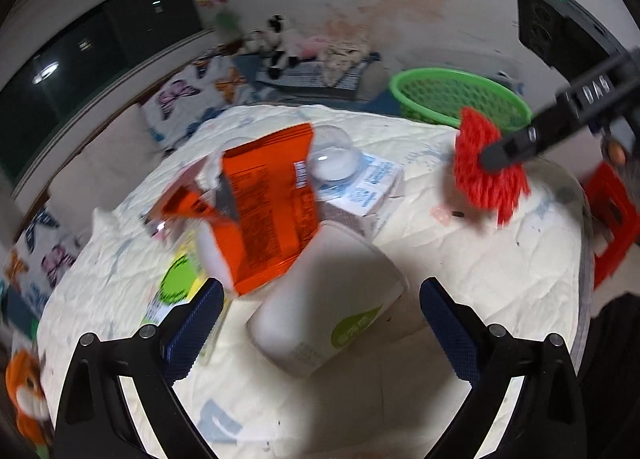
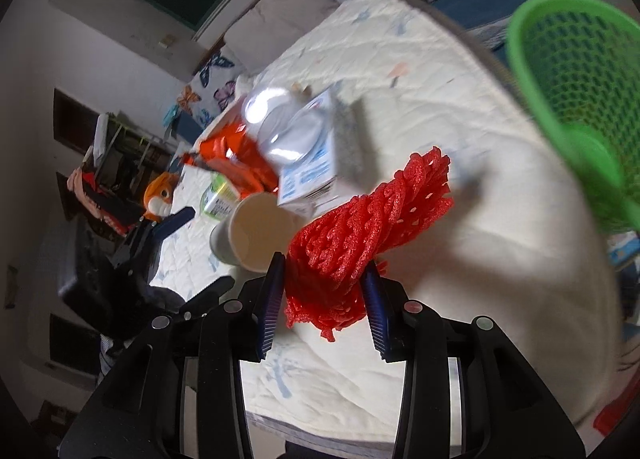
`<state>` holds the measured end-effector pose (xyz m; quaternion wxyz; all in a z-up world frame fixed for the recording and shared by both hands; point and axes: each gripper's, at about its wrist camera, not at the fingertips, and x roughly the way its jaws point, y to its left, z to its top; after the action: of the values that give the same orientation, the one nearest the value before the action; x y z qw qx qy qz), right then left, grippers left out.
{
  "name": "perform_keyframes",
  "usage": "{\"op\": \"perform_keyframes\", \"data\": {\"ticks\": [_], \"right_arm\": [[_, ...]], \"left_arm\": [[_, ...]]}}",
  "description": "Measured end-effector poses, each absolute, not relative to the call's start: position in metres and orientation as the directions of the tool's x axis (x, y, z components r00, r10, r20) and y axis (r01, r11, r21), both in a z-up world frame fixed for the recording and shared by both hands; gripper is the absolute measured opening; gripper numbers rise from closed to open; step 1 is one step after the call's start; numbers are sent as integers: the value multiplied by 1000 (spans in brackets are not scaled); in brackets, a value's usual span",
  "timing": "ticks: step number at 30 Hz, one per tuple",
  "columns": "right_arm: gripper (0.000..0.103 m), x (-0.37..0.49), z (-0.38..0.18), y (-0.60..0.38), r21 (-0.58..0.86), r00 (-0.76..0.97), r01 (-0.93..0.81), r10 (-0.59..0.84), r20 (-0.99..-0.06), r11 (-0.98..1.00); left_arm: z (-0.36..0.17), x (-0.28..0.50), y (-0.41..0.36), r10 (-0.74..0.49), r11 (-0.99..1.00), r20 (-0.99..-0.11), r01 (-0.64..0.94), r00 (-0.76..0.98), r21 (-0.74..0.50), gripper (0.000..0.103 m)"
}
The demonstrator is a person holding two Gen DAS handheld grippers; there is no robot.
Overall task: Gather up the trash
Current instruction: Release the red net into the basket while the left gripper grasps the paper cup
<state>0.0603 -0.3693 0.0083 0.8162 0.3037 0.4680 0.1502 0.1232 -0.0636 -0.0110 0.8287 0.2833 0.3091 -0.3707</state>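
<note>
Red foam fruit net [image 2: 360, 235] is pinched in the right claw [image 2: 324, 299] — green basket [image 2: 576, 71] sits ahead, up to its right. Left claw [image 1: 320, 323] gapes wide over the tipped paper cup [image 1: 328, 299] — nothing gripped.

Motion blur smears the green basket [image 2: 576, 99], cut off at the right edge.

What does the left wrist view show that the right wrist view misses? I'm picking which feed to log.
Only the left wrist view shows the right gripper from outside and plush toys against the far wall. Only the right wrist view shows the paper cup's open mouth and the left gripper from outside. Both show the red foam net, the green basket, the orange wrapper and the milk carton.
</note>
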Motion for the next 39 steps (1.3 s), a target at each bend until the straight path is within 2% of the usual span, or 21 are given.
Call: {"op": "perform_keyframes", "data": {"ticks": [11, 16, 31, 35, 36, 39], "right_arm": [[39, 61, 19, -429, 555, 583, 150, 380, -718, 818], [40, 66, 18, -454, 503, 593, 197, 306, -745, 842], [43, 73, -2, -515, 403, 582, 293, 172, -795, 867], [55, 73, -2, -524, 374, 583, 295, 145, -800, 879], [61, 73, -2, -525, 362, 583, 295, 134, -801, 884], [66, 74, 1, -528, 335, 589, 285, 112, -800, 898]], "left_arm": [[-26, 137, -73, -469, 472, -752, 851, 464, 230, 95], [-33, 138, -76, -458, 464, -772, 859, 441, 216, 79], [-14, 118, -77, -459, 596, -738, 788, 495, 158, 76], [1, 108, -86, -481, 617, -716, 775, 506, 134, 76], [5, 107, -88, -489, 620, -711, 775, 506, 125, 76], [15, 101, -104, -512, 618, -695, 778, 505, 110, 76]]}}
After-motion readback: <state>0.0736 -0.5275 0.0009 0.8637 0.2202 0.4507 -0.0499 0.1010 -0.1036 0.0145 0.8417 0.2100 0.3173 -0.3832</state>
